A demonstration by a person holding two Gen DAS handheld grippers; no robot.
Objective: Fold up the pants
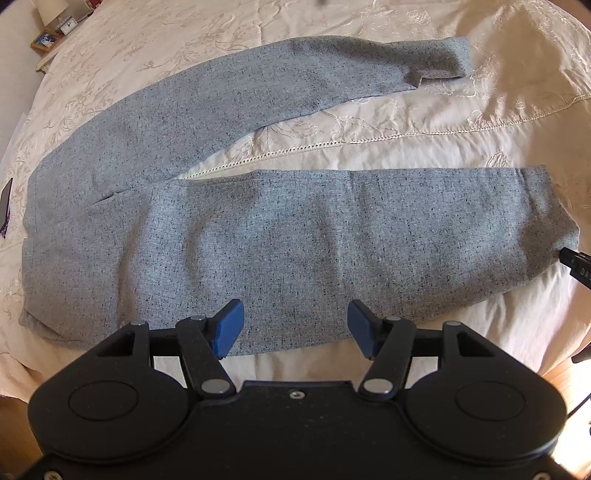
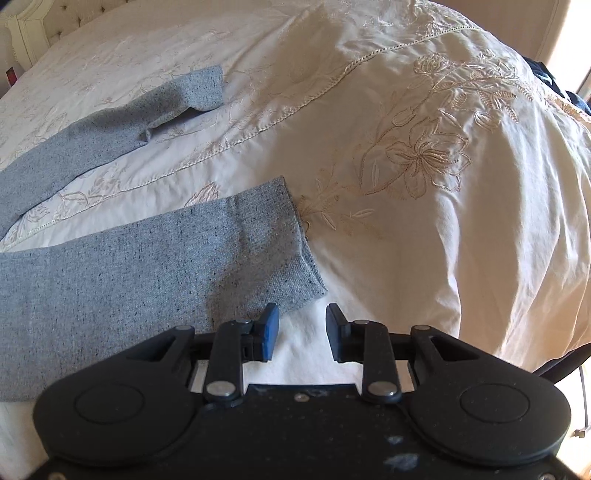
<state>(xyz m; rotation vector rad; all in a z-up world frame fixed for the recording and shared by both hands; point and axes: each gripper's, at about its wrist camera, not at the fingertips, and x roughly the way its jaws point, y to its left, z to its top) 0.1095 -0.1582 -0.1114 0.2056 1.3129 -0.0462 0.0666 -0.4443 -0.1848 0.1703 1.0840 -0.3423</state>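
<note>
Grey speckled pants (image 1: 258, 240) lie flat on the cream bedspread (image 1: 406, 122), legs spread apart in a V, waist at the left. My left gripper (image 1: 295, 328) is open and empty, hovering over the near edge of the near leg at mid-length. My right gripper (image 2: 302, 330) is open and empty, just off the hem corner of the near leg (image 2: 258, 251), its left finger (image 2: 269, 328) by the cloth edge. The far leg's hem (image 2: 199, 88) lies further back. The right gripper's tip also shows at the right edge of the left wrist view (image 1: 576, 264).
The embroidered bedspread (image 2: 424, 155) covers the whole bed. A nightstand with a frame and clock (image 1: 55, 33) stands at the far left. A dark flat object (image 1: 5, 206) lies by the waist. A headboard (image 2: 33, 29) is at the far left.
</note>
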